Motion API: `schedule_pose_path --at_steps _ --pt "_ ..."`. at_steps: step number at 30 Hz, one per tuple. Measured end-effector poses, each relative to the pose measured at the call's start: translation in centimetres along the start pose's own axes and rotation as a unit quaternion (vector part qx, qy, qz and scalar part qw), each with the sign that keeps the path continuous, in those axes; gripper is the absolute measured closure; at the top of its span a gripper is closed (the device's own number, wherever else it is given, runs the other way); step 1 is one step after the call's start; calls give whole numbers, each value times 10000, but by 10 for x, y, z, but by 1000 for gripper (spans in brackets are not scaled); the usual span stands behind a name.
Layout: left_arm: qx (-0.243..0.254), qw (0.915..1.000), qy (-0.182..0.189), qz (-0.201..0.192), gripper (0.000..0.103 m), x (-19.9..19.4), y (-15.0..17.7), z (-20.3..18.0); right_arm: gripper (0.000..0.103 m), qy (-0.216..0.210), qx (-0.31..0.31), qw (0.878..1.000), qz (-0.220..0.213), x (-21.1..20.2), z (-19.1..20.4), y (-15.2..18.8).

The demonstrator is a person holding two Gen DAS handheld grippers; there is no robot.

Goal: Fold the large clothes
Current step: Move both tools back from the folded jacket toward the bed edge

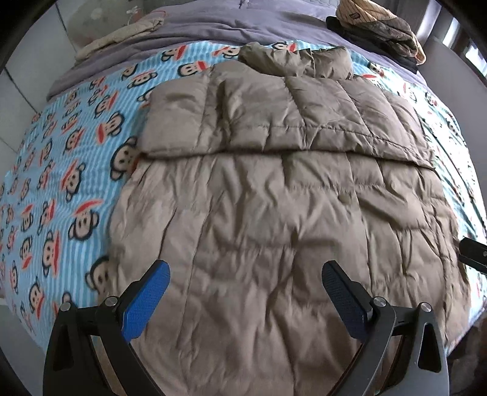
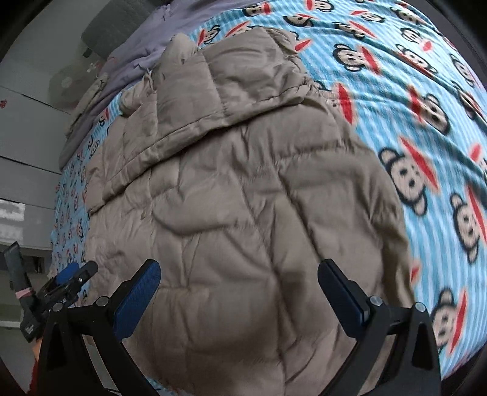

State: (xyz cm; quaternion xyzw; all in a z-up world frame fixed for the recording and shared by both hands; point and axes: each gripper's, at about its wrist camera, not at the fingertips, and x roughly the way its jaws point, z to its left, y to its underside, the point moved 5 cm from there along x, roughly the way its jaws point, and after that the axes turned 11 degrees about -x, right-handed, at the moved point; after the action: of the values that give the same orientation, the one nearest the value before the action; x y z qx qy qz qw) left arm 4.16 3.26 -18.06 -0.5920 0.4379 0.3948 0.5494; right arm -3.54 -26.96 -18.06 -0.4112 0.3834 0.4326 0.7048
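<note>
One jacket (image 1: 274,198), two seemingly parted tongs (image 1: 245,272)

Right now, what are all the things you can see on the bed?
Puffy jacket: one, tan, spread flat mid-bed, sleeves folded across the top.
Monkey blanket: one, blue striped with cartoon monkey faces, under the jacket.
Purple quilt: one, at the bed's far end.
Beige cloth: one, crumpled, far left on the quilt.
Clothes pile: one, striped, brown and black, far right corner.
Left claw: black with blue pads, open over the jacket's hem.
Right claw: same colours, open over the hem.
</note>
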Motion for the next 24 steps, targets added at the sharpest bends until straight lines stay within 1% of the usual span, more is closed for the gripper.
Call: schedule_pose_path --at_steps 6,11,17,20,22,24 --pt "61 9999 8 -133 3 -29 15 17 0 90 108 9997 -178 -20 23 21" --pt "59 9998 155 -135 3 -47 30 31 0 134 96 9995 -260 -37 44 39" --pt "233 9997 40 35 3 -59 54 39 0 82 405 9990 -181 -51 52 69" --pt "171 9998 53 58 3 -68 67 42 0 133 501 9986 -117 -60 50 82" --pt "109 9999 39 80 3 -70 74 43 0 63 533 9986 -17 -63 48 87" --pt "3 9999 -41 126 3 -71 83 46 0 -149 649 9977 81 -64 43 92"
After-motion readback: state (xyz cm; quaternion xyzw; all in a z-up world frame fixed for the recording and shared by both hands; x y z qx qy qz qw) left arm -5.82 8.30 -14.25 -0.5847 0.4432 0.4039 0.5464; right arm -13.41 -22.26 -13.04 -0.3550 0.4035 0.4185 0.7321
